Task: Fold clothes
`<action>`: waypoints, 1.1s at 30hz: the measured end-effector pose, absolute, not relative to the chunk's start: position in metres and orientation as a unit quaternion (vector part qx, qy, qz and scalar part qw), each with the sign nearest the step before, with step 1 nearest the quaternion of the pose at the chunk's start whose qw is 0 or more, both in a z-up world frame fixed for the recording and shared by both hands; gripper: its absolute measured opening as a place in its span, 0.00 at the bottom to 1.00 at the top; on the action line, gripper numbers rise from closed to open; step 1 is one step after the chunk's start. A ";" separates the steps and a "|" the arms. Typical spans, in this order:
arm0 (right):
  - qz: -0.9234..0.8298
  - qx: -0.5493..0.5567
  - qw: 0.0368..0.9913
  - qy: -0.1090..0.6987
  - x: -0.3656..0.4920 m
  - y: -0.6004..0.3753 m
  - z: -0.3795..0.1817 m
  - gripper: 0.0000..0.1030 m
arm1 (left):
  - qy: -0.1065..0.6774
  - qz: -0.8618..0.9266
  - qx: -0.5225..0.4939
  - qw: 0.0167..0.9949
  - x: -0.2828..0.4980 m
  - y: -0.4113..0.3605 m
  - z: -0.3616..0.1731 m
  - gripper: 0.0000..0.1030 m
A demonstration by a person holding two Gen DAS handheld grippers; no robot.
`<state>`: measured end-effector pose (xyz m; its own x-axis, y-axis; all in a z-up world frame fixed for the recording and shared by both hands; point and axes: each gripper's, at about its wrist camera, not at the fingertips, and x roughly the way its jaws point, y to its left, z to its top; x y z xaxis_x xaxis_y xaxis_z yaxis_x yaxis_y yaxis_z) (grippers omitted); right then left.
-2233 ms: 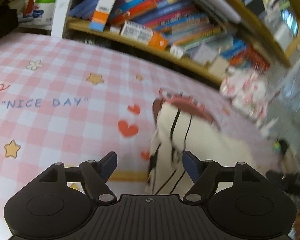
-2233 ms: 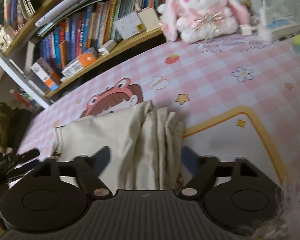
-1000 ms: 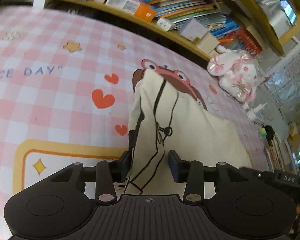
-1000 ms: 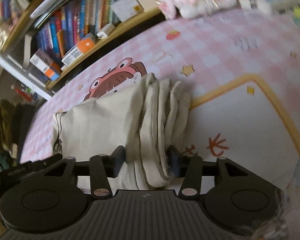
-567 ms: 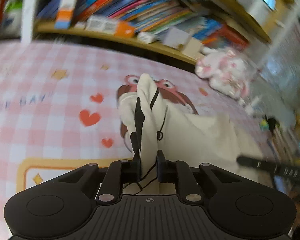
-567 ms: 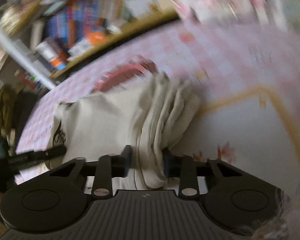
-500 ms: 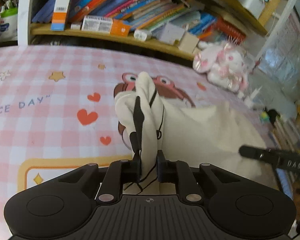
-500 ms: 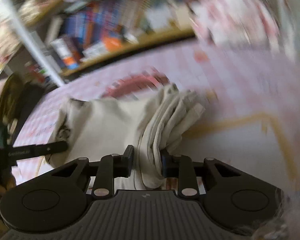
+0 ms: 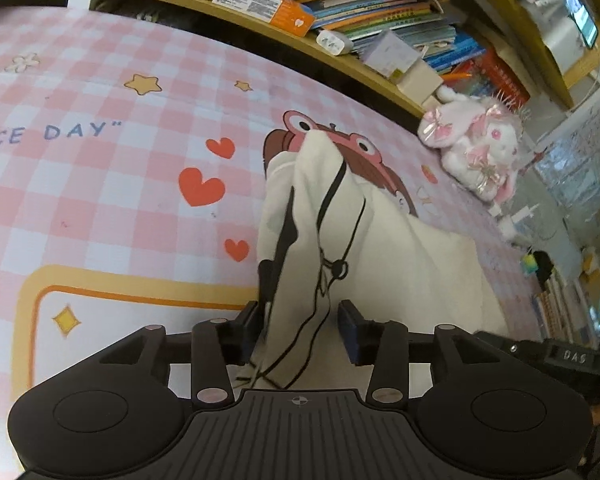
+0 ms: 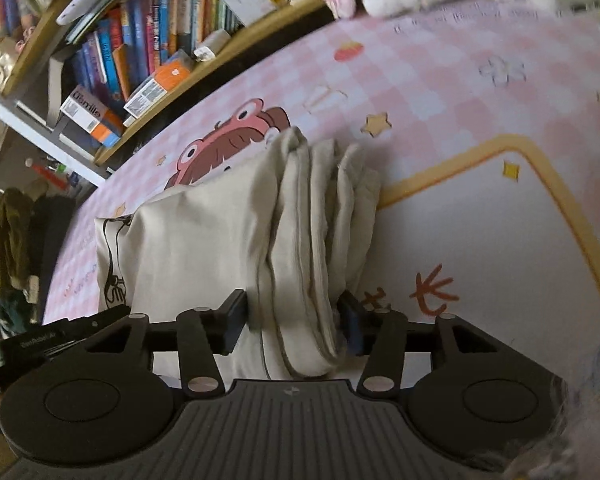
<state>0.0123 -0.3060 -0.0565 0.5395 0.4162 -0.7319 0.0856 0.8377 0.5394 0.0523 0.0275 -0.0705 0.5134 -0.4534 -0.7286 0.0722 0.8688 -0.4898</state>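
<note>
Cream cotton, printed with thin black line-drawing, is what the garment (image 9: 364, 248) is made of, and it lies bunched on the pink checked counter (image 9: 100, 200), running from the centre of the left wrist view down to its lower middle, over a cartoon frog print. In the right wrist view the same garment (image 10: 204, 232) is seen from its other end, where several layers are stacked into thick pleats at the centre of the frame. The left tongs (image 9: 300, 330) are seen parting, with a narrow ridge of the printed edge standing between the pads; the left pad seems to brush the cloth while the right pad stands clear, so the cloth is not pinched. The right tongs (image 10: 294, 322) are likewise opening around the pleated stack, which fills most of the gap and may touch both pads, though no squeeze is evident. A bookshelf (image 9: 340, 20) crosses the upper part of the frame, and a plush rabbit (image 9: 476, 152) sits at the right. Judged from this, a fold appears to have just been laid and released. Trouble could come from the springy pleats: once freed, the stack could slump open and the fold be lost. Fabric clinging to a pad could also be dragged along if either tool is lifted away, and the ridge at the left end could be toppled sideways.
</note>
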 end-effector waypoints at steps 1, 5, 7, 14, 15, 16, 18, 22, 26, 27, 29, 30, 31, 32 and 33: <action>0.101 0.268 0.836 0.469 0.013 -0.305 -0.057 0.48 | 0.467 -0.155 -0.203 0.846 0.052 0.025 -0.071 0.37; 0.114 0.194 0.861 0.457 0.012 -0.287 -0.048 0.38 | 0.466 -0.143 -0.188 0.853 0.049 0.016 -0.067 0.29; 0.120 0.144 0.875 0.446 0.010 -0.275 -0.041 0.30 | 0.455 -0.145 -0.163 0.863 0.043 0.011 -0.060 0.16; 0.124 0.111 0.894 0.416 0.003 -0.273 -0.032 0.26 | 0.459 -0.159 -0.144 0.862 0.042 0.007 -0.057 0.21; 0.119 0.130 0.888 0.425 0.005 -0.277 -0.035 0.26 | 0.462 -0.159 -0.148 0.860 0.043 0.009 -0.058 0.23; 0.114 0.148 0.883 0.431 0.007 -0.282 -0.038 0.29 | 0.464 -0.160 -0.152 0.858 0.044 0.011 -0.059 0.26; 0.106 0.181 0.872 0.443 0.009 -0.290 -0.042 0.33 | 0.469 -0.158 -0.158 0.855 0.046 0.013 -0.061 0.29; 0.095 0.223 0.856 0.456 0.011 -0.301 -0.047 0.41 | 0.474 -0.152 -0.170 0.850 0.048 0.015 -0.066 0.37; 0.093 0.241 0.849 0.462 0.010 -0.304 -0.049 0.45 | 0.473 -0.152 -0.180 0.849 0.048 0.016 -0.068 0.39; 0.092 0.246 0.846 0.463 0.010 -0.306 -0.050 0.46 | 0.473 -0.152 -0.181 0.849 0.048 0.016 -0.069 0.39; 0.090 0.258 0.842 0.465 0.010 -0.308 -0.053 0.48 | 0.472 -0.152 -0.184 0.849 0.048 0.016 -0.070 0.39; 0.090 0.261 0.841 0.465 0.010 -0.309 -0.054 0.48 | 0.471 -0.151 -0.186 0.849 0.048 0.016 -0.070 0.39; 0.091 0.263 0.841 0.464 0.011 -0.309 -0.054 0.48 | 0.471 -0.150 -0.188 0.849 0.048 0.016 -0.070 0.39; 0.092 0.265 0.840 0.464 0.011 -0.309 -0.054 0.48 | 0.470 -0.148 -0.189 0.849 0.048 0.016 -0.070 0.39; 0.094 0.264 0.840 0.464 0.012 -0.309 -0.055 0.48 | 0.469 -0.147 -0.189 0.850 0.047 0.015 -0.070 0.38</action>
